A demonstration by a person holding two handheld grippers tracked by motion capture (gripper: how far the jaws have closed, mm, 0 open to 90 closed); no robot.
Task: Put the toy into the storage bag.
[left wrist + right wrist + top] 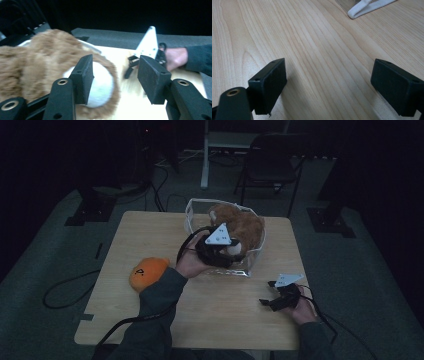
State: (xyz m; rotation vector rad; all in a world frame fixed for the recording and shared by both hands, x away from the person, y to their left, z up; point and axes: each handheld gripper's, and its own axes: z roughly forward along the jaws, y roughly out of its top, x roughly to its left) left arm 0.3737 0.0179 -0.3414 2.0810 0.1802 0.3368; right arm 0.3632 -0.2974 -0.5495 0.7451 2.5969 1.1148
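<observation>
At the table's far edge, a brown furry plush toy sits in a clear plastic white-rimmed bag; the left gripper, jaws apart and gripping nothing, hangs just beside its white-soled foot; the right gripper rests open, well apart.

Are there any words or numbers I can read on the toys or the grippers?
No words or numbers can be read anywhere.
Grey plate on the left gripper: dark dots, too small to read as signs.
Grey plate on the right gripper: dark dots too, not readable.
Orange plush toy: a dark face mark, not lettering.
Brown plush toy in the clear bin: no tag or label to be seen.
</observation>
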